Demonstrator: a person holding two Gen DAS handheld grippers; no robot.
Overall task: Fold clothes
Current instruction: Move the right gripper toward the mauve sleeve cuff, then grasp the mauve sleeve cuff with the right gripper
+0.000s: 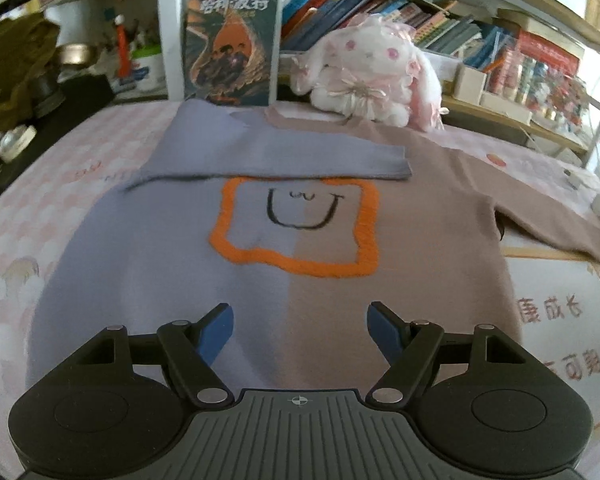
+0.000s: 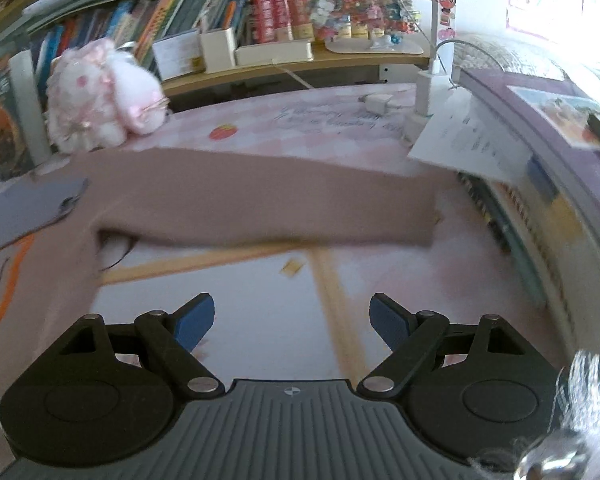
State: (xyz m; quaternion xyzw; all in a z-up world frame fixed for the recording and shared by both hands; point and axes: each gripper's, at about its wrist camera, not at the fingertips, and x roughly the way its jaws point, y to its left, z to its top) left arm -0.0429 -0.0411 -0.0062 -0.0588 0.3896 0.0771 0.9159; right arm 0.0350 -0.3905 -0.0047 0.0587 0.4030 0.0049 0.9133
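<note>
Nearest the lens, the left gripper (image 1: 300, 330) hovers with its blue-padded fingers (image 1: 216, 330) spread wide and holding nothing, low over the hem end of the two-tone knit sweater (image 1: 284, 272) — lilac on one half, dusty brown on the other, with a fuzzy orange square and a smiling face at the chest. The sweater lies flat on the pink-patterned table cover (image 1: 20, 240), its lilac sleeve (image 1: 276, 156) already folded across the chest. The right gripper (image 2: 292, 322) is likewise spread and empty, over bare cover just beside the body, with the long brown sleeve (image 2: 260, 208) stretched out ahead of it toward the stack of books and papers (image 2: 500, 168) at the table's edge. The likely next job is folding that brown sleeve in, and the risks sit there: its cuff lies very near the loose papers, so a sweeping lift could drag them along; a shallow pinch on soft knit may slip mid-carry; and pulling sideways rather than lifting could skew the body and undo the lilac fold. The white-and-pink plush bunny (image 1: 372, 76) sits close to the collar — a high swing could knock it.
</note>
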